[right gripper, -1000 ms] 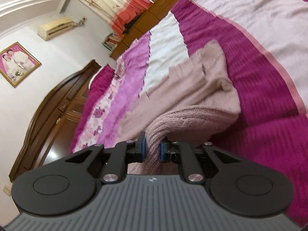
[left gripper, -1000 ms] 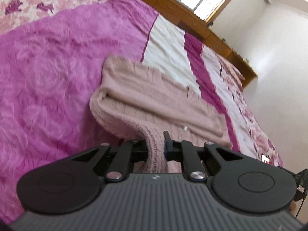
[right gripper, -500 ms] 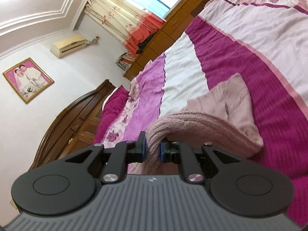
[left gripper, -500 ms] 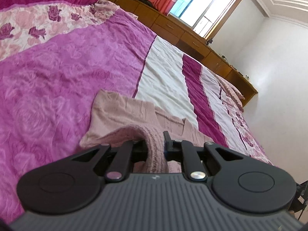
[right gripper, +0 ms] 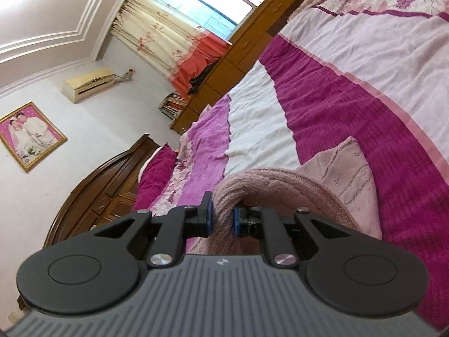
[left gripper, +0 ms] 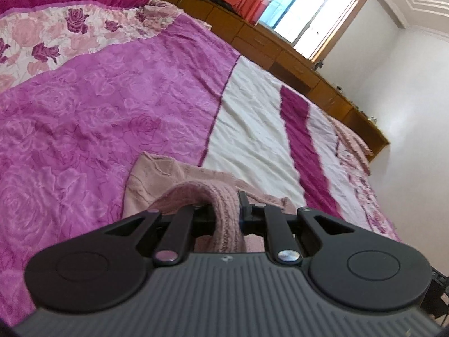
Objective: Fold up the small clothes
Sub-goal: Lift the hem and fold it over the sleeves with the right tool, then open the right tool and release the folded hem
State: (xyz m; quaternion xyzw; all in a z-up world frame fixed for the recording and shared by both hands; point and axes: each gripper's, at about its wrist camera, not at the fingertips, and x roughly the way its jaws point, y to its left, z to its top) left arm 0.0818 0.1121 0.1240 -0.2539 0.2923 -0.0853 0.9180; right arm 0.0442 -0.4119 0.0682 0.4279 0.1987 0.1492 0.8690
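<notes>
Two grippers, both mine, both loaded. Left gripper point(left gripper: 226, 213): jaws pressed together on a thick ribbed fold of the pink knit sweater point(left gripper: 157, 179), low centre of the left wrist view. Right gripper point(right gripper: 223, 219): its blue pads point(right gripper: 208, 217) pinch another bunched fold of the same sweater point(right gripper: 345, 177), low centre of the right wrist view.

One sweater, dusty pink. Each pinched fold arches up out of the jaws and drops back to the part lying flat on the bedspread point(left gripper: 84, 118). In the left view that flat part sits just above my gripper, at the seam between the magenta rose-patterned band and the white band. In the right view it lies right of centre on a dark magenta stripe point(right gripper: 350, 98).

Surroundings, left view: floral pillow area point(left gripper: 56, 28) upper left, wooden cabinet point(left gripper: 280, 53) along the top, window point(left gripper: 311, 11) upper right.

Surroundings, right view: curtains point(right gripper: 168, 39) top centre, air conditioner point(right gripper: 87, 84) and framed portrait point(right gripper: 28, 134) at left, dark wooden headboard point(right gripper: 106, 185) lower left.
</notes>
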